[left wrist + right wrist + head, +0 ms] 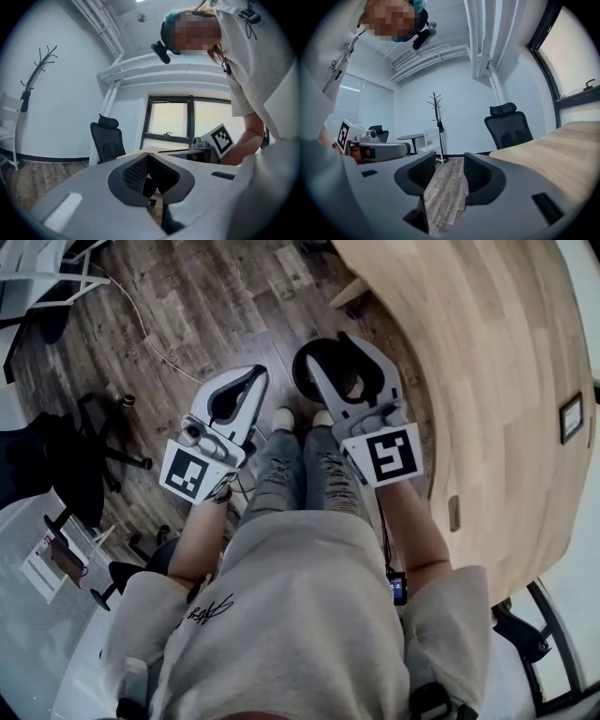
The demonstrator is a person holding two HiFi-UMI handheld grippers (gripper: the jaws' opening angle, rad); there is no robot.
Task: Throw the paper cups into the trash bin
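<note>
In the head view I hold both grippers out level over my legs. The left gripper (255, 379) has its jaws together with nothing between them; in the left gripper view (148, 161) the dark pads meet at the tips. The right gripper (333, 357) stands over a round black trash bin (302, 376) on the floor by my feet. Its jaws are apart, and the right gripper view (449, 173) shows only floorboards through the gap. No paper cup shows in any view.
A curved wooden desk (487, 381) runs along the right. A black office chair (66, 465) and a white cable (141, 324) are on the wood floor at left. Another black chair (508, 126) and a coat stand (437, 112) stand against the far wall.
</note>
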